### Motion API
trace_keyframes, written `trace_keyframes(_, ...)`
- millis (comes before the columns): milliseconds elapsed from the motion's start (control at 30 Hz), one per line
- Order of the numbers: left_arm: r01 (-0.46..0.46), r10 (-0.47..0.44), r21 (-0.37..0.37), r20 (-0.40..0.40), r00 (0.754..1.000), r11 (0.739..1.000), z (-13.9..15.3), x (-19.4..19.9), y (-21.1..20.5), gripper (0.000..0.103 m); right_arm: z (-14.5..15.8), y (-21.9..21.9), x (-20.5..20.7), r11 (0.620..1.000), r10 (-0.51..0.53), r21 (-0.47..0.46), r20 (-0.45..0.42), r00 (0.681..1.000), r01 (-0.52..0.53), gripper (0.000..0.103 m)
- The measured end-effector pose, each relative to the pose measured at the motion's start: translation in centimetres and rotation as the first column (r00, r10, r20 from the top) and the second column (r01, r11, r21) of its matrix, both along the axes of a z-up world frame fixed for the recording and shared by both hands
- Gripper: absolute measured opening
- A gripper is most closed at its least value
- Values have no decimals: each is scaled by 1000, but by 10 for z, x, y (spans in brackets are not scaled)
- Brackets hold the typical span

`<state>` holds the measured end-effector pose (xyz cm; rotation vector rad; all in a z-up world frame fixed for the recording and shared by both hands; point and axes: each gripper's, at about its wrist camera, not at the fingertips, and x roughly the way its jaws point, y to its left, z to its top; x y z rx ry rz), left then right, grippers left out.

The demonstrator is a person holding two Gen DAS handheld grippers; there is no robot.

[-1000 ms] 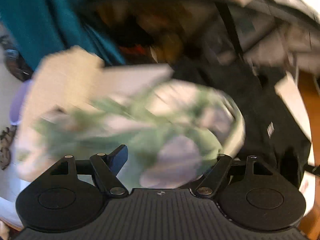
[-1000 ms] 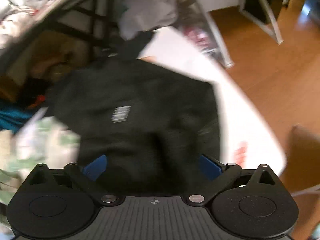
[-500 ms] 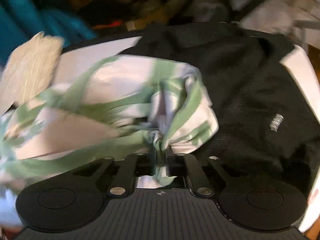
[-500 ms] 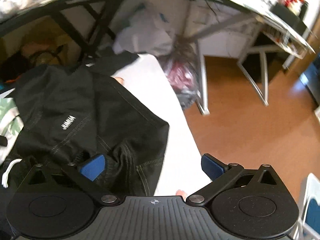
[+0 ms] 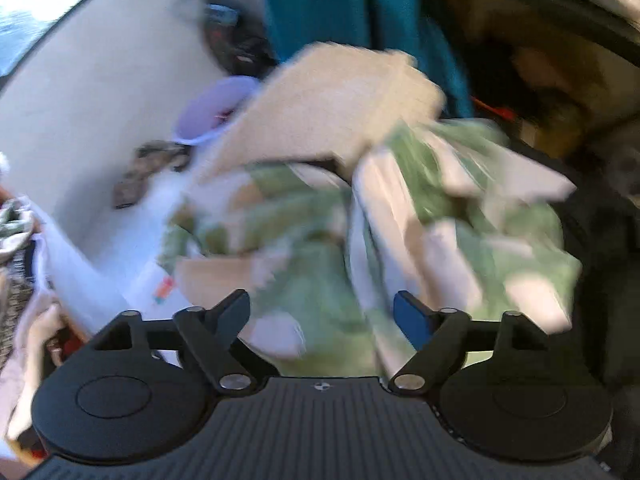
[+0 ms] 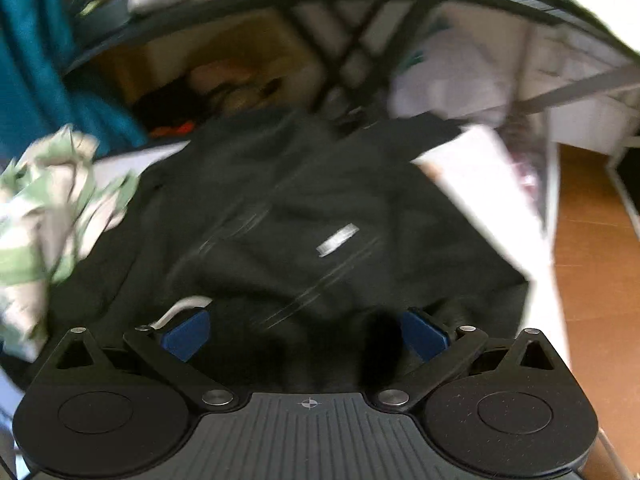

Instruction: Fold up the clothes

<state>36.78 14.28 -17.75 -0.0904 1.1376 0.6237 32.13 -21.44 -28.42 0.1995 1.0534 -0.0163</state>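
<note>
A crumpled green-and-white striped garment (image 5: 420,232) lies in a blurred heap just ahead of my left gripper (image 5: 322,316). Its jaws are opening and stand wide, with the cloth loose below them and not pinched. The same garment (image 6: 44,216) shows at the left edge of the right wrist view. A black garment with a small white logo (image 6: 304,216) is spread on the white table (image 6: 488,184). My right gripper (image 6: 306,336) hovers open over its near edge, and a white drawstring (image 6: 180,308) lies by the left finger.
A beige cloth (image 5: 332,104) lies beyond the striped garment, with a lilac bowl (image 5: 212,108) and teal fabric (image 5: 320,0) behind. White clothing (image 5: 68,264) sits at the left. Wooden floor (image 6: 592,264) drops off to the right of the table. Cluttered shelving (image 6: 224,68) stands behind it.
My left gripper was shut on the striped garment half a second ago, has let go and swung left. The right gripper swung back left over the black garment.
</note>
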Motion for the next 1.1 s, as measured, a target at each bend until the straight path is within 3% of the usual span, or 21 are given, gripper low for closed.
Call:
trace_keyframes(100, 75, -75, -113, 1, 997, 991, -10, -20, -19, 86, -17, 20, 0, 997, 73, 27, -36, 997, -72, 92)
trace_keyframes(233, 164, -164, -231, 17, 986, 959, -24, -45, -38, 92, -33, 39, -7, 987, 162, -8, -41, 986, -162, 92)
trace_keyframes(367, 219, -221, -218, 15, 975, 951, -28, -65, -45, 93, -56, 55, -11, 977, 197, -73, -58, 979, -201, 94)
trace_keyframes(433, 237, -240, -203, 11, 971, 950, -26, -70, -43, 93, -67, 67, -11, 957, 253, -132, -62, 966, -259, 100)
trace_keyframes(500, 256, -259, -187, 7, 966, 948, -25, -75, -41, 94, -78, 81, -11, 929, 312, -182, -86, 946, -323, 99)
trace_keyframes(533, 264, -268, -179, 5, 963, 948, -24, -77, -40, 94, -80, 83, -10, 927, 315, -187, -84, 945, -326, 96)
trace_keyframes(567, 269, -271, -171, 7, 962, 948, -23, -78, -38, 94, -80, 84, -10, 929, 311, -186, -76, 947, -320, 86)
trace_keyframes(600, 272, -273, -164, 13, 962, 948, -21, -80, -37, 94, -78, 81, -9, 935, 295, -183, -72, 953, -304, 77)
trace_keyframes(633, 272, -273, -158, 16, 962, 949, -21, -80, -36, 94, -74, 78, -9, 942, 275, -180, -70, 959, -283, 55)
trace_keyframes(767, 270, -271, -167, 16, 962, 948, -23, -73, -36, 94, -40, 44, -24, 986, 128, -109, 9, 992, -126, 16)
trace_keyframes(833, 286, -286, -171, 26, 958, 943, -23, -69, -41, 94, -19, 17, -38, 995, 4, -98, 61, 998, 2, 15)
trace_keyframes(900, 311, -311, -172, 28, 950, 935, -25, -65, -49, 94, 4, -21, -57, 983, -150, -88, 111, 982, 160, 15)
trace_keyframes(1033, 369, -372, -167, 12, 928, 914, -36, -57, -73, 94, 17, -99, -86, 876, -454, -128, 110, 884, 465, 15)
trace_keyframes(1100, 397, -404, -177, -4, 915, 901, -43, -52, -85, 94, 12, -122, -88, 844, -512, -132, 87, 854, 520, 16)
